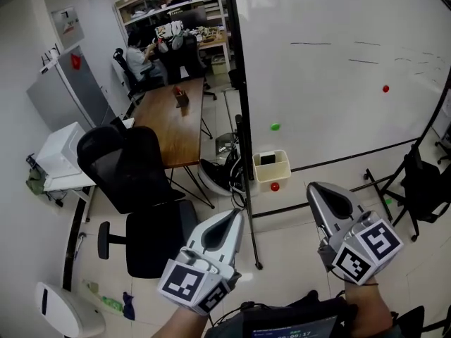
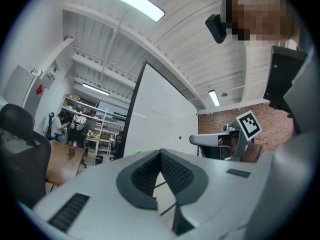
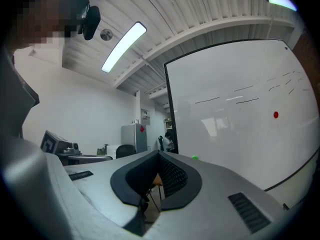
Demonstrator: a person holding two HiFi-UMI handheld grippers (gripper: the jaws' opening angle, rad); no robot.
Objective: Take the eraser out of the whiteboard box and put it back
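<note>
Eraser (image 1: 268, 159) lies dark inside the box (image 1: 272, 177), which hangs at the board's (image 1: 338, 62) lower left edge, just beside the post (image 1: 244, 162). My left gripper (image 1: 233, 217) and right gripper (image 1: 315, 189) are both closed on nothing, pads tip to tip, apart from the box. Bare floor (image 1: 285, 234) lies open between; a chair (image 1: 134, 182) crowds my left side

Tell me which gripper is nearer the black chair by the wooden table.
Left. In the head view the left gripper sits just right of the chair; the right gripper is farther right, before the whiteboard, with the left gripper between it and the chair.
</note>
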